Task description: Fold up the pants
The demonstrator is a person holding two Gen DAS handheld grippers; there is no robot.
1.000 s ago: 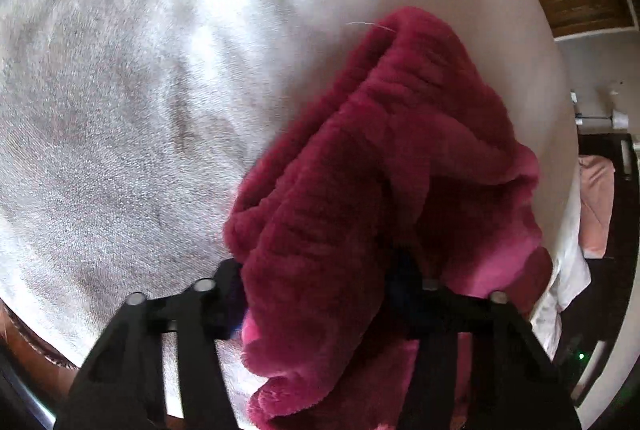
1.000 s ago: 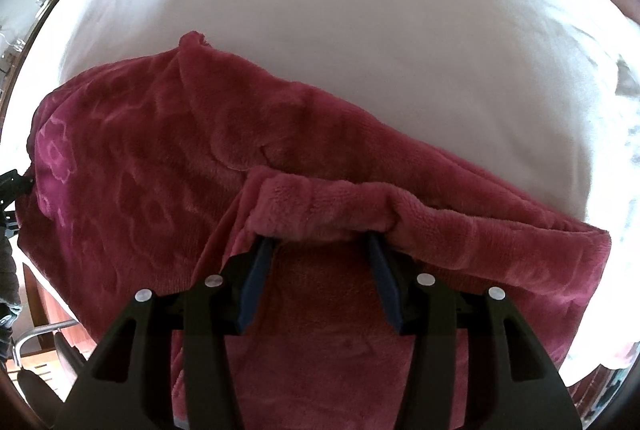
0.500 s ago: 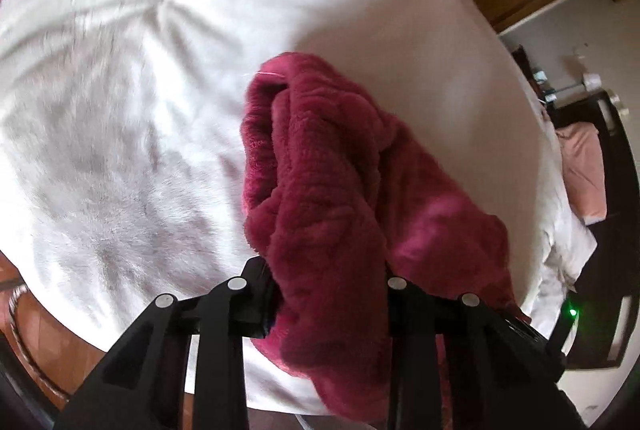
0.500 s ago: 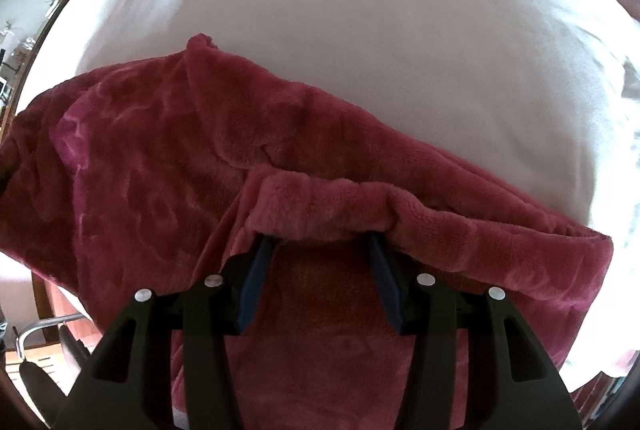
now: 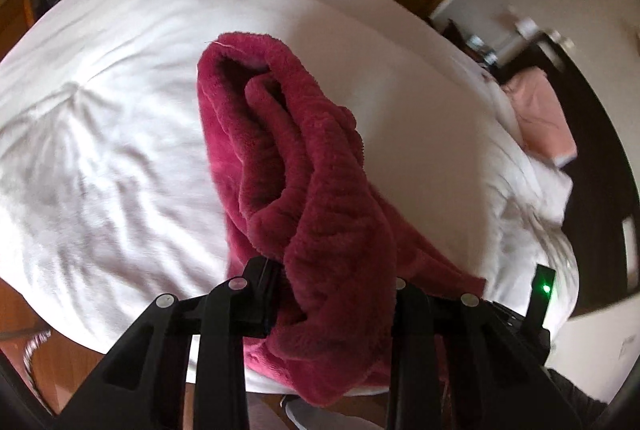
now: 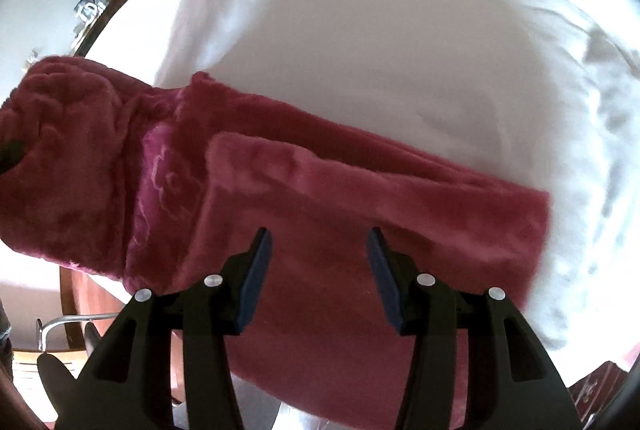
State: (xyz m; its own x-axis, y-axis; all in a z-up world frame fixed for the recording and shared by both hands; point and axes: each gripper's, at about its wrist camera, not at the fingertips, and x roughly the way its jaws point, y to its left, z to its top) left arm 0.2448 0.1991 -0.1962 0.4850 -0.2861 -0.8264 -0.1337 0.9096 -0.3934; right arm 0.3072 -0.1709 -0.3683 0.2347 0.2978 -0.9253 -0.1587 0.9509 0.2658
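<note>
White quilted bed cover (image 5: 120,133) w/ wooden furniture behind. Dark-red fluffy fleece pants (image 5: 320,197) bunched & lifted off bed at left end, clamped in left gripper (image 5: 332,294). Other end lies flat on cover under right gripper (image 6: 320,270), jaws apart, holding nothing

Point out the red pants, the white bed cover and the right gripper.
red pants (image 6: 400,197), right wrist view, on the flat folded panel.
white bed cover (image 6: 380,29), right wrist view, on bare fabric beyond the pants.
right gripper (image 6: 320,266), right wrist view, midway between its parted fingertips.
</note>
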